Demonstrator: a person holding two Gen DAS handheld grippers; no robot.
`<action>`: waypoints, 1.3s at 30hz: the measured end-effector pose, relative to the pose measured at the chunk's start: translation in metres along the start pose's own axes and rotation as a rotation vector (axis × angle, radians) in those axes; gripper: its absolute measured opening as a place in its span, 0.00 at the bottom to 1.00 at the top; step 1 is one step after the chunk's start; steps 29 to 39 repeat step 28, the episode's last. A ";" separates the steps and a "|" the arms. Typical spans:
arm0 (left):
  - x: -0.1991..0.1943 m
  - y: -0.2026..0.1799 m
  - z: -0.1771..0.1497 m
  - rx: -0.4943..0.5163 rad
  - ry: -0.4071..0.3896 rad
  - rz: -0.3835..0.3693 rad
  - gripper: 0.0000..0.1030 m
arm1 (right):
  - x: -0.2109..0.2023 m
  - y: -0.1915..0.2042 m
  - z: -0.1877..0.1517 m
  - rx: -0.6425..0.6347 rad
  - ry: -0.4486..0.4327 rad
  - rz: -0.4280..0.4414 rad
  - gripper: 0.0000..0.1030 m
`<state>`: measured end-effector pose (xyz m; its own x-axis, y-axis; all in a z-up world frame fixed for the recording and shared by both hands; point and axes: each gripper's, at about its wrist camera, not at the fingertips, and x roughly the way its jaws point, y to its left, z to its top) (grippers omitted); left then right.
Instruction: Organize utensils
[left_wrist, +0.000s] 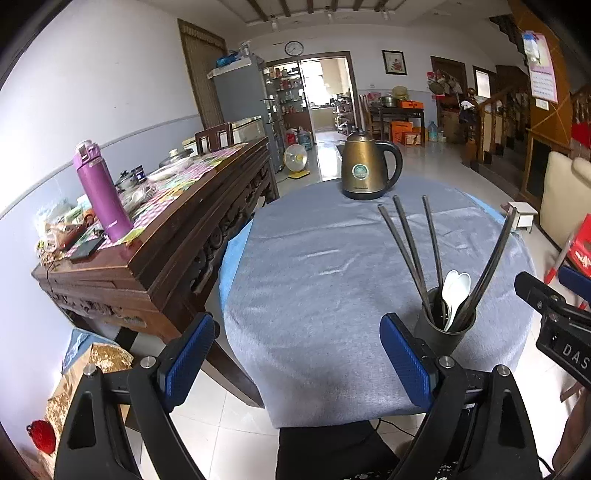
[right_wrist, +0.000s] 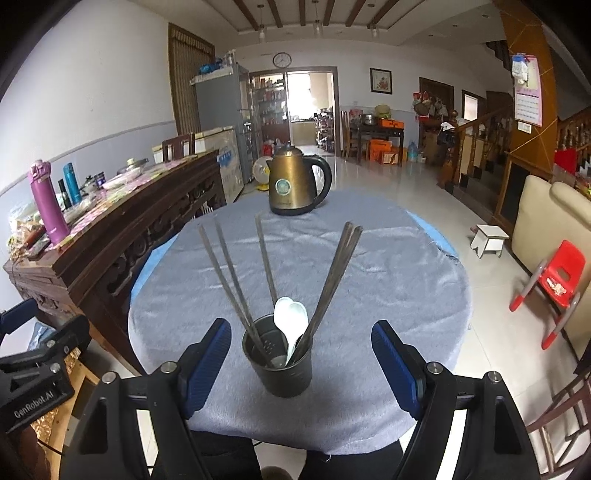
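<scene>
the right hand-held gripper (right_wrist: 301, 363) is released, its blue pads wide apart and touching nothing. the cup (right_wrist: 279, 363) stands on the bench (right_wrist: 388, 280) between and just ahead of its pads, holding dark chopsticks (right_wrist: 229, 273) fanned outward and white spoons (right_wrist: 291, 321). the left hand-held gripper (left_wrist: 297, 356) is also released and empty; the cup (left_wrist: 445, 328) sits just beyond its right pad. a kettle (right_wrist: 295, 181) stands well ahead, at the bench's far edge.
</scene>
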<state>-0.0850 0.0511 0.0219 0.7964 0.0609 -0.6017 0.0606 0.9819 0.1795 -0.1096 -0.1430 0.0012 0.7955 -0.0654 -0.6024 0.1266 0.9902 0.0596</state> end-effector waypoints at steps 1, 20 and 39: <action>0.000 -0.001 0.001 0.002 -0.001 -0.002 0.89 | 0.000 -0.002 0.000 0.006 -0.001 0.000 0.79; 0.006 -0.029 0.006 0.034 0.013 -0.011 0.89 | 0.009 -0.029 -0.009 0.035 0.014 0.029 0.79; 0.030 -0.028 0.008 0.002 0.023 -0.068 0.89 | 0.015 -0.033 -0.007 0.025 -0.006 0.009 0.79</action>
